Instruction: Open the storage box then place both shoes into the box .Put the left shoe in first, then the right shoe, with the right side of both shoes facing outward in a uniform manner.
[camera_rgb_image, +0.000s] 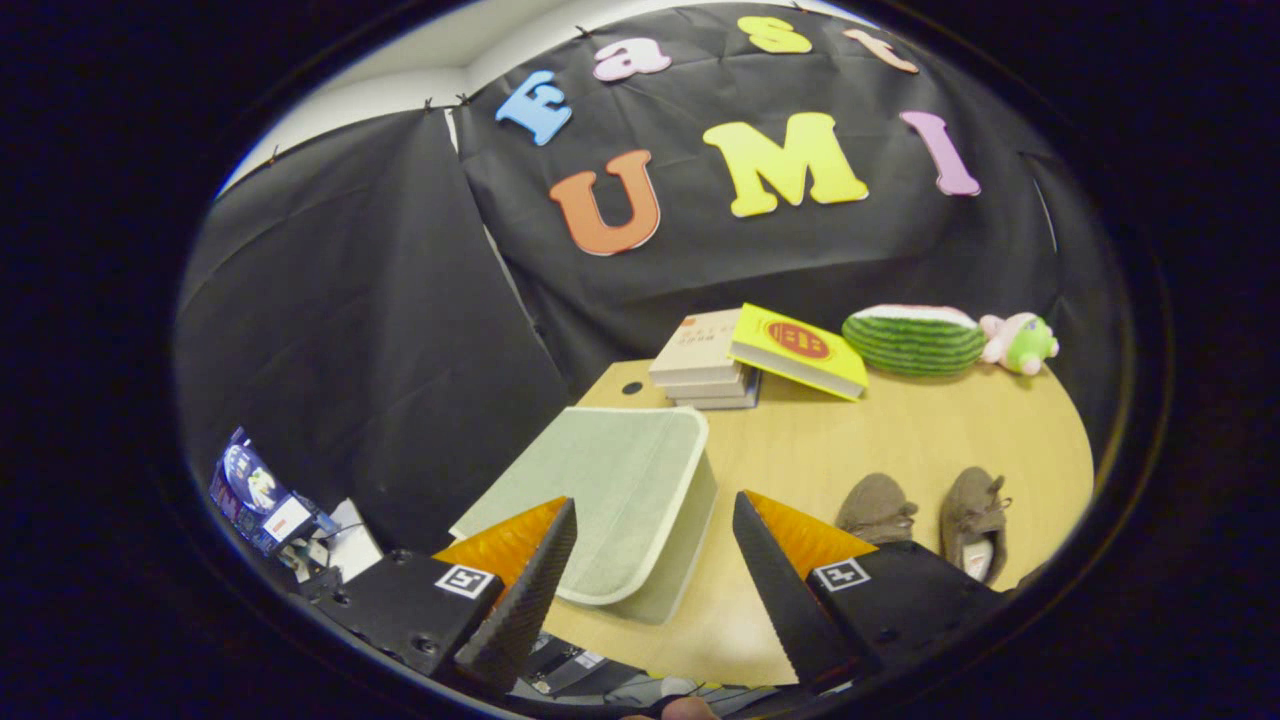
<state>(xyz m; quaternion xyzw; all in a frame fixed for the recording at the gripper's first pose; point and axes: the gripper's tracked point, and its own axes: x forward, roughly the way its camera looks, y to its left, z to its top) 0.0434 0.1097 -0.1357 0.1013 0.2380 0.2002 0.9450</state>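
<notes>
Gripper view shows, on the far left below the table edge, some small packaged goods (262, 497) lying off the work surface. Next comes the left finger, and just ahead of it and between the two fingers stands the storage box (620, 500), pale green with a light rim. Its lid looks shut, so I judge that the opening step is not yet done. The gripper (655, 590) is spread wide, and its fingers (530, 590) hold nothing and touch nothing. Behind the box, a stack of books (705, 365) carries a yellow book (800, 350) leaning on it. Further right, beyond the right finger, two brown shoes (925, 510) lie side by side on the wooden table (900, 430), both outside the box. So the whole task is left: open the box, then the left shoe, then the right. At the back right rest a watermelon toy (915, 338) and a small plush toy (1020, 342). The gripper is held above the near table edge, tilted down toward the box.
</notes>
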